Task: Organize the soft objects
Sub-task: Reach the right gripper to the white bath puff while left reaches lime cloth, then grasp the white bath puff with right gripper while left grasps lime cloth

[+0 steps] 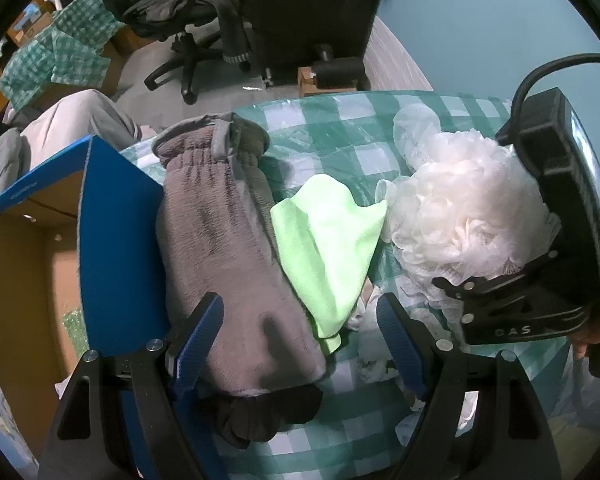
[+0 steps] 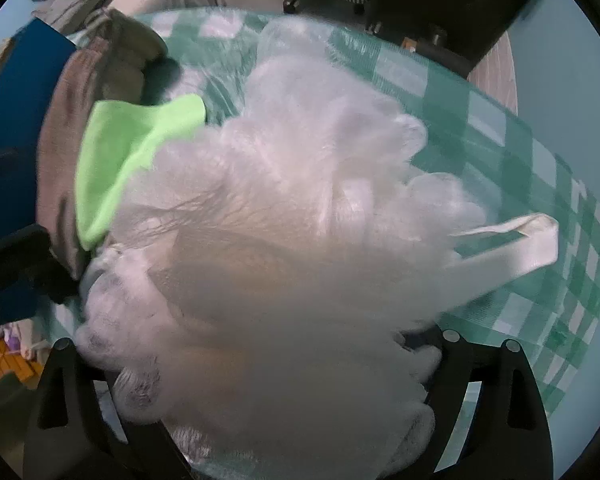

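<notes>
A grey fuzzy mitt (image 1: 224, 248) lies on the green checked tablecloth (image 1: 340, 128), its dark end nearest my left gripper (image 1: 300, 340), which is open with a blue pad on either side of the mitt's end. A lime green cloth (image 1: 328, 240) lies against the mitt. A white mesh bath pouf (image 1: 460, 216) sits to the right, with my right gripper (image 1: 512, 300) pressed into it. In the right wrist view the pouf (image 2: 280, 240) fills the frame and hides the fingertips; the green cloth (image 2: 128, 160) and mitt (image 2: 64, 140) lie to its left.
An open cardboard box with blue flaps (image 1: 112, 240) stands at the table's left edge beside the mitt. Office chairs (image 1: 192, 32) and a checked cloth over boxes (image 1: 60, 56) stand beyond the table. A white strap (image 2: 512, 248) trails from the pouf.
</notes>
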